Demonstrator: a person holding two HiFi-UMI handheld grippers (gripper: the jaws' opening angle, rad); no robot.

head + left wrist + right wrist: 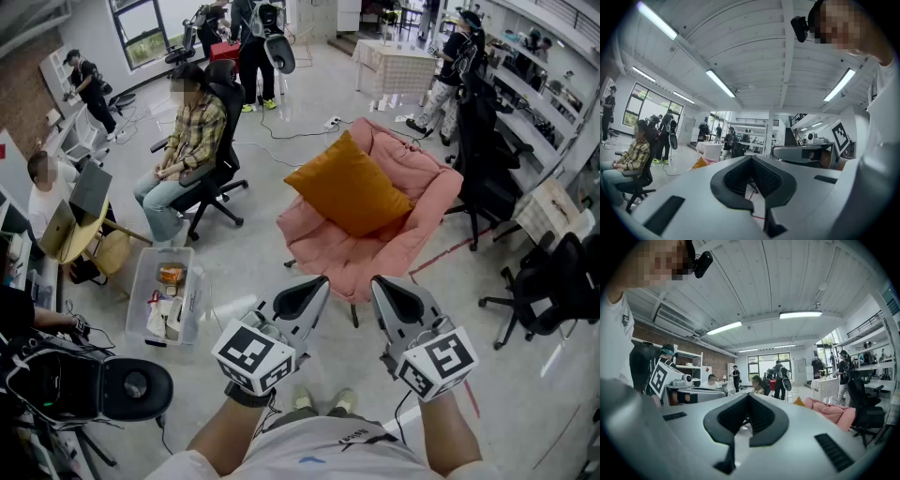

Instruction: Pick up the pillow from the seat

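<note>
Over on the pink chair (398,246) straight ahead, the orange pillow (349,195) is sitting on the seat, propped against the backrest and well apart from both tools. Only the head view shows it whole.

The left hand-held gripper (317,284) is held low in front of the chair. Its own view shows its jaws pressed together at the tips with nothing between them. That same view barely catches the pillow: just a small orange corner poking over the grey body, with the rest cut off by the gripper itself. I can't really make out the chair there.

Same deal with the right hand-held gripper (382,284): jaws together and empty. Its view does a bit better, showing a chunk of the pink chair off to the right and a little orange sliver beside it, but the seat is hidden behind the grey casing.

Each gripper view also shows the other gripper side-on with its marker cube, which from the head view you only see from above. The front edge of the chair sits near the two gripper tips in the head view, and I can't tell much about its legs.

Off to the left, a seated person in a plaid shirt (192,141) is on a black office chair. A clear plastic bin (136,302) stands on the floor nearer the camera, and its contents are too small to read
</note>
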